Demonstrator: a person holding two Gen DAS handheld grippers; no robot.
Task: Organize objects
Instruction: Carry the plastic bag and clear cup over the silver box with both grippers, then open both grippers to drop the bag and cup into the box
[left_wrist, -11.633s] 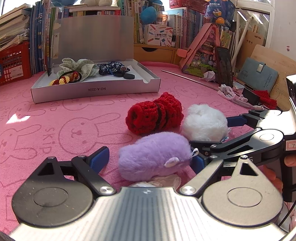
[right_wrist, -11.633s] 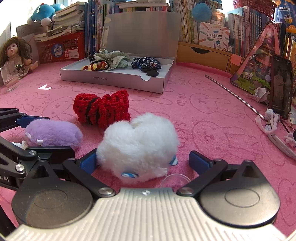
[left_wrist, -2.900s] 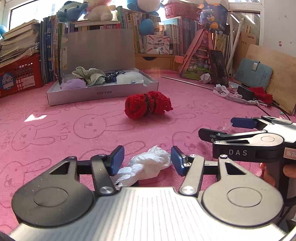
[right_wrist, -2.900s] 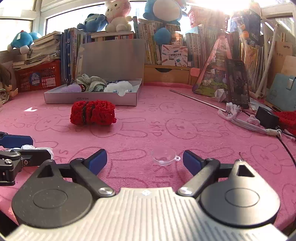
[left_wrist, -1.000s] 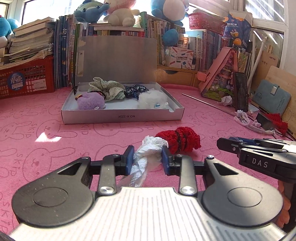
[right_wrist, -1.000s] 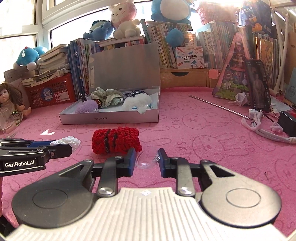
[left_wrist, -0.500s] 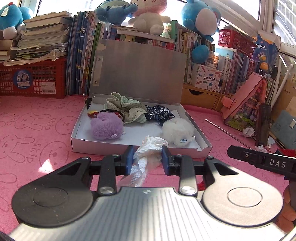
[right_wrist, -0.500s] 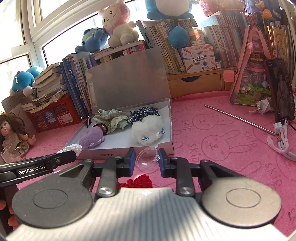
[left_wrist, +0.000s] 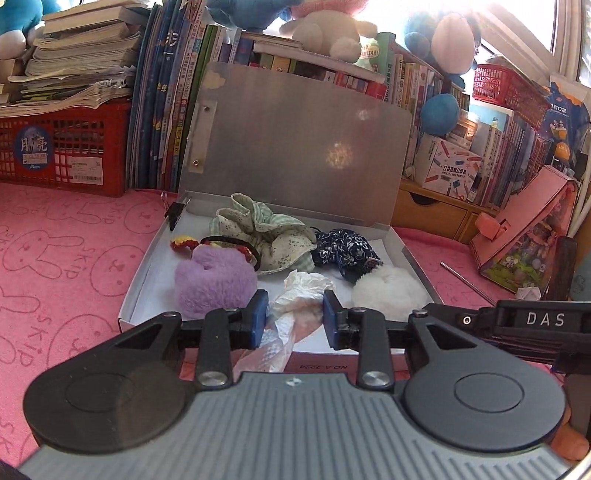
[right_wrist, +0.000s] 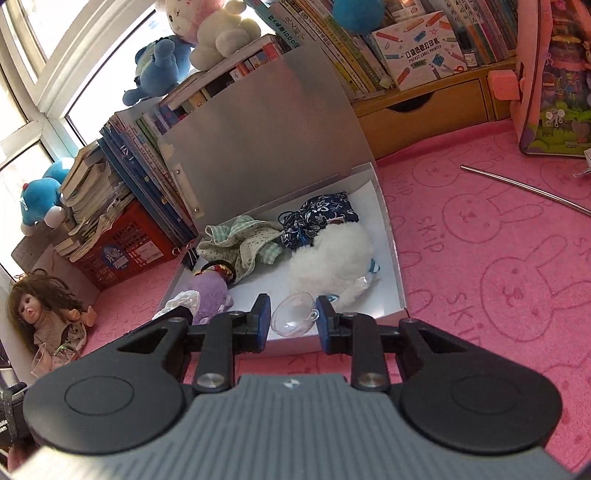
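Observation:
My left gripper (left_wrist: 294, 317) is shut on a crumpled white plastic bag (left_wrist: 301, 295) and holds it over the front edge of the open grey box (left_wrist: 317, 363). My right gripper (right_wrist: 291, 319) is shut on a small clear plastic cup (right_wrist: 293, 314) above the box's front right part (right_wrist: 400, 295). Inside the box lie a purple plush (left_wrist: 214, 280), a white plush (left_wrist: 388, 293), a green checked cloth (left_wrist: 266, 236) and a navy floral pouch (left_wrist: 343, 247). The right gripper's arm (left_wrist: 517, 321) shows at the right of the left wrist view.
The box lid (left_wrist: 295, 155) stands upright at the back. Books, a red crate (left_wrist: 62, 155) and plush toys line the rear. A doll (right_wrist: 40, 314) sits left of the box. A metal rod (right_wrist: 524, 188) lies on the pink mat (right_wrist: 498, 258) at right.
Both grippers have moved forward and higher, now over the box, each still holding its item. The red knitted piece has dropped out of view below.

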